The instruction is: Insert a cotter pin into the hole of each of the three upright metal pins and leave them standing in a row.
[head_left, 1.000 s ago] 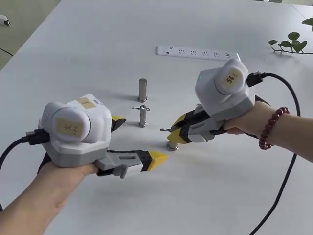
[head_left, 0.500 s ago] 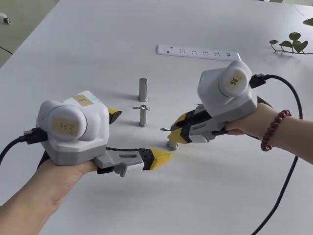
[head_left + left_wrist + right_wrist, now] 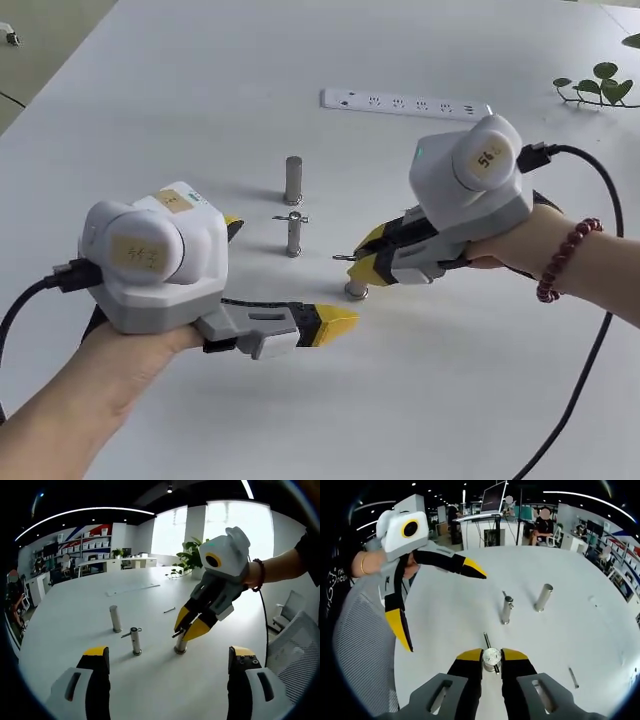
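White tabletop (image 3: 200,80): three metal pins (image 3: 293,180) upright in a row. Right hand-held gripper (image 3: 362,262) pinches a cotter pin (image 3: 343,258) at the top of the nearest pin (image 3: 355,291); left hand-held gripper (image 3: 289,272) hovers wide open, empty.

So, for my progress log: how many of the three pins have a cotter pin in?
Done: the middle pin carries a cotter pin through its top. In hand: the right gripper holds a second cotter pin at the top of the near pin; whether it is through, I cannot tell. Left: the far pin is bare; a spare cotter pin lies on the table. The left gripper is open.
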Tool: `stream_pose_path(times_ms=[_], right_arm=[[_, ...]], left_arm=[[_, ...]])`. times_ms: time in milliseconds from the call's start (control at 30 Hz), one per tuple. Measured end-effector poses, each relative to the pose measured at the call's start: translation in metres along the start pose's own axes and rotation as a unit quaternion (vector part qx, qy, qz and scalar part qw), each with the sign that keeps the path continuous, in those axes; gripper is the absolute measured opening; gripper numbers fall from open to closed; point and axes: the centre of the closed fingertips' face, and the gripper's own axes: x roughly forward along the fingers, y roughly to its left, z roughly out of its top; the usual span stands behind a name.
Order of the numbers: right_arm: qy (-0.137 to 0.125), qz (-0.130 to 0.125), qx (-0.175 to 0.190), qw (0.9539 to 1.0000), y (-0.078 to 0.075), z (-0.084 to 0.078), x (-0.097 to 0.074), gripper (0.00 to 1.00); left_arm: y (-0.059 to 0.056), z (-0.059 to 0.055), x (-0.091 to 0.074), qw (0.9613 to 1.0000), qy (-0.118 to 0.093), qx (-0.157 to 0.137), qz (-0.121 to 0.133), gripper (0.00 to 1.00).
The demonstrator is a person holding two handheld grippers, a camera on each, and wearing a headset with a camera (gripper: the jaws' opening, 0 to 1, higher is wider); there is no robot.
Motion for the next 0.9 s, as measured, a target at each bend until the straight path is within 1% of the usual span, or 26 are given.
stream_pose_path(times_ms=[233,333,367,433,567,733,900], right_arm=[[0.001,-0.008,-0.006,1.0000,-0.013,0.006,-0.001,0.08],[0.003,-0.009,-0.008,0.9999,-0.018,0.007,0.000,0.08],[0.004,-0.010,-0.008,0.9999,-0.025,0.007,0.002,0.08],[0.005,-0.012,-0.009,0.9999,-0.029,0.007,0.003,0.08],[0.007,-0.013,-0.007,0.9999,-0.033,0.007,0.004,0.08],[0.007,-0.010,0.002,0.9999,-0.035,0.005,0.006,0.08],[0.012,-0.010,-0.001,0.9999,-0.039,0.004,0.008,0.08]], left_arm=[[-0.001,0.002,0.001,1.0000,-0.004,-0.005,-0.003,0.99],[0.001,0.005,0.000,0.9999,-0.011,0.001,0.002,0.99],[0.000,0.006,0.000,0.9999,-0.012,0.001,0.002,0.99],[-0.001,0.007,0.001,0.9999,-0.015,0.001,0.000,0.99],[-0.002,0.007,0.001,0.9999,-0.015,0.004,-0.003,0.99],[-0.002,0.005,0.001,0.9999,-0.009,-0.003,-0.003,0.97],[-0.001,0.005,0.001,1.0000,-0.009,-0.004,-0.002,0.96]])
